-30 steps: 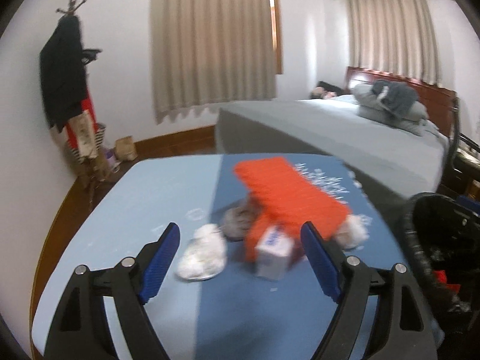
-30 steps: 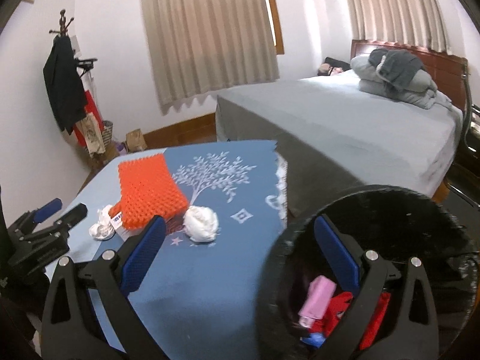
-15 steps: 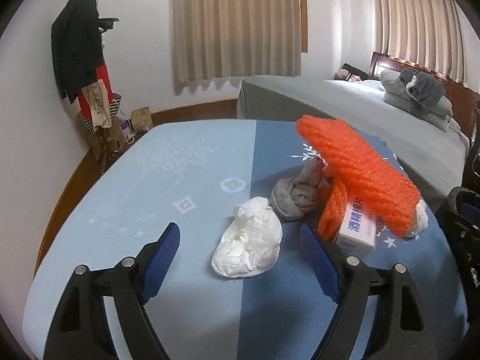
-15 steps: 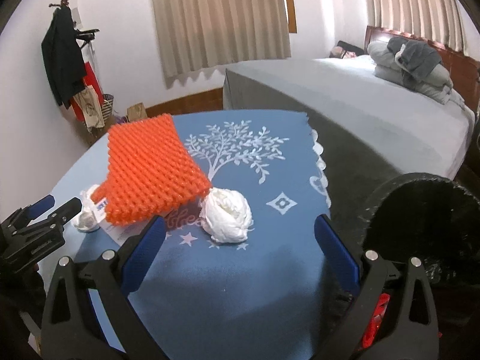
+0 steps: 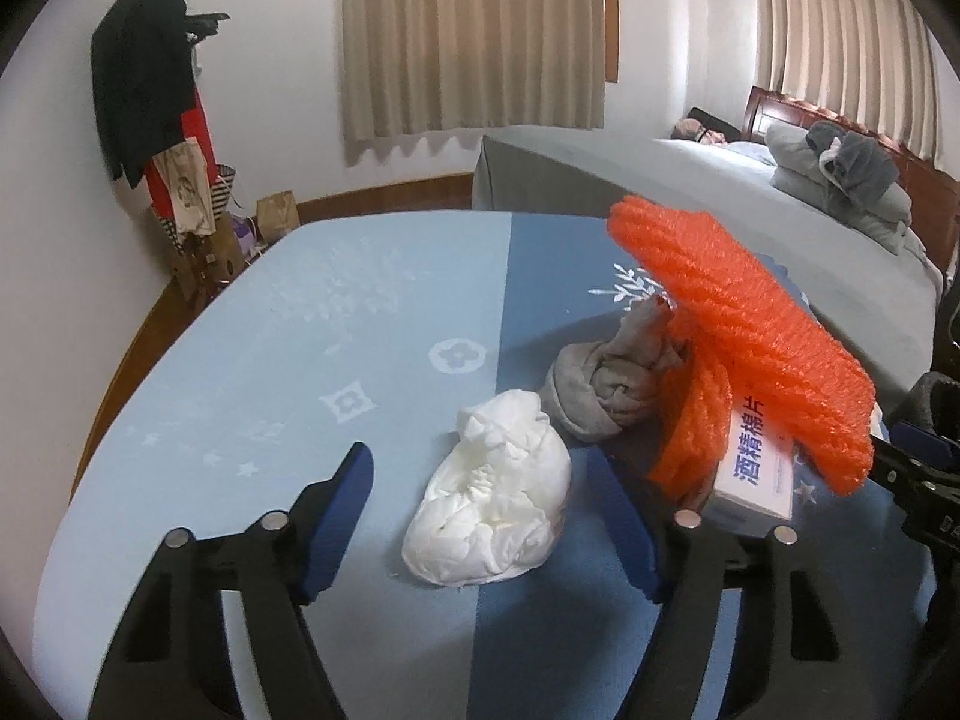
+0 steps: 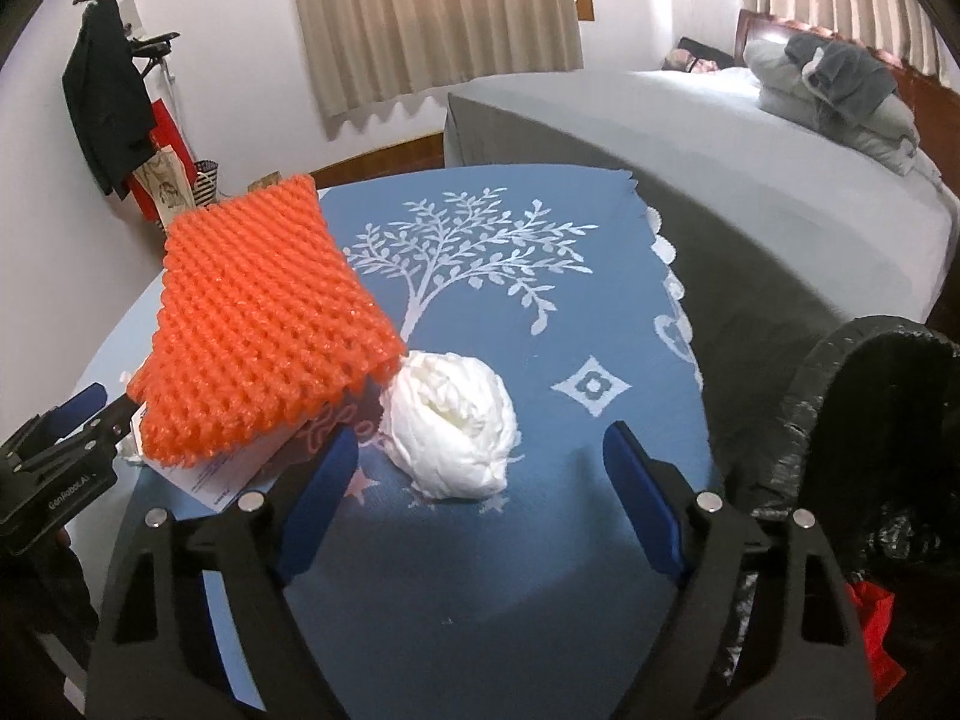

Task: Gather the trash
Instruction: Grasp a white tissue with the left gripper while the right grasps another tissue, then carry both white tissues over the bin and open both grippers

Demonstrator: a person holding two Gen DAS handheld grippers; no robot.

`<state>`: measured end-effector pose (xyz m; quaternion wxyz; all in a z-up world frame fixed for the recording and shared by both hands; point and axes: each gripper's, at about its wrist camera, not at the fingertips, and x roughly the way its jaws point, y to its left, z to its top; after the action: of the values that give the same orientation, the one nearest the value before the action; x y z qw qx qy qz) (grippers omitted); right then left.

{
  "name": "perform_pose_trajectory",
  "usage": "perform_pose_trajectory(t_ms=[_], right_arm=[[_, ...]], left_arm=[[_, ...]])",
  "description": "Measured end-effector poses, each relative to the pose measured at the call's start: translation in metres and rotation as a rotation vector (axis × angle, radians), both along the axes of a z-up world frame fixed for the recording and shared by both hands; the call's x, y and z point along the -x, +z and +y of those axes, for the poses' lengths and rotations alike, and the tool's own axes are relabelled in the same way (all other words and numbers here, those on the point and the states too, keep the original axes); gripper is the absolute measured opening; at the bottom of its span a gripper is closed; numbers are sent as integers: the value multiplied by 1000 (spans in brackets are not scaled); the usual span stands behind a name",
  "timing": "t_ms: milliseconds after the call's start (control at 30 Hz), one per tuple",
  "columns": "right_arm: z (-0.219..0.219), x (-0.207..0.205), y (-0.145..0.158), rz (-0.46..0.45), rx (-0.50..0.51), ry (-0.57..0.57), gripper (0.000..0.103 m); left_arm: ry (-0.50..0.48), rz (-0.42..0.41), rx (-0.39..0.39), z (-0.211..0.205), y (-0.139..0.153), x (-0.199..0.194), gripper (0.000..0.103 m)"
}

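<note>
In the left wrist view a crumpled white tissue wad [image 5: 492,498] lies on the blue tablecloth [image 5: 312,360], between the tips of my open, empty left gripper [image 5: 486,504]. Behind it lie a grey cloth ball [image 5: 600,396], an orange foam net [image 5: 744,336] and a white box with blue print [image 5: 756,468]. In the right wrist view a second white tissue wad [image 6: 450,420] lies just ahead of my open, empty right gripper [image 6: 486,498], beside the orange foam net [image 6: 264,324]. The black-lined trash bin [image 6: 864,456] stands at the right.
The table's right edge borders a grey bed [image 6: 720,150] with pillows. A coat stand [image 5: 156,108] with clothes and bags stands by the wall at left. The left gripper shows in the right wrist view [image 6: 60,450]. Red trash [image 6: 870,630] lies inside the bin.
The left gripper has swung left and closed in until the near tissue wad sits between its fingers. The right gripper has moved off the bin, over the table toward the second wad.
</note>
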<state>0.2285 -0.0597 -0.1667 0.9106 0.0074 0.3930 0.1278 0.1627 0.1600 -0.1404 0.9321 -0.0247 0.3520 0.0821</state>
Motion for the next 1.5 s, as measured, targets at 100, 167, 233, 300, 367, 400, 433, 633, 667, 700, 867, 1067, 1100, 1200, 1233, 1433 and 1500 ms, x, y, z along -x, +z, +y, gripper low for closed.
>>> perform_pose_trajectory(t_ms=[100, 167, 233, 300, 367, 400, 433, 633, 667, 700, 867, 1067, 1100, 1200, 1233, 1433, 1500], right_arm=[[3, -4, -3, 22, 1, 15, 69], [4, -6, -5, 38, -3, 27, 61], [6, -7, -6, 51, -8, 43, 46], [7, -7, -6, 49, -9, 48, 43], [7, -6, -5, 44, -14, 47, 39], [5, -5, -4, 41, -17, 45, 38], [5, -4, -3, 38, -17, 45, 38], [3, 5, 9, 2, -1, 29, 37], [2, 7, 12, 2, 1, 25, 37], [1, 9, 13, 2, -2, 22, 37], [-5, 20, 20, 9, 1, 22, 37], [-13, 35, 23, 20, -2, 14, 37], [-15, 38, 24, 18, -4, 11, 37], [-19, 43, 29, 11, -7, 6, 37], [-20, 46, 32, 5, -11, 4, 37], [-31, 59, 52, -47, -44, 3, 37], [-34, 63, 57, -60, -50, 2, 37]], left_arm=[[-13, 21, 0, -1, -4, -3, 61], [-17, 32, 2, -2, -5, -5, 53], [-25, 45, 11, -2, -7, -7, 42], [-29, 44, 6, -3, -7, -6, 36], [-46, 39, 0, -5, -7, -5, 24], [-45, 38, -9, -7, -7, -4, 24], [-46, 38, -12, -9, -7, -4, 23], [-33, 2, 6, -5, -2, 2, 21], [-30, -5, 10, -4, -1, 3, 21], [-27, -12, 17, -4, 1, 5, 21], [-37, -37, 30, -9, 9, 18, 20], [-60, -68, 42, -14, 23, 37, 20], [-64, -74, 42, -16, 25, 40, 20], [-76, -89, 38, -19, 32, 46, 20], [-80, -96, 34, -21, 35, 48, 20], [-110, -125, 21, -37, 51, 57, 20], [-122, -133, 17, -41, 56, 58, 20]])
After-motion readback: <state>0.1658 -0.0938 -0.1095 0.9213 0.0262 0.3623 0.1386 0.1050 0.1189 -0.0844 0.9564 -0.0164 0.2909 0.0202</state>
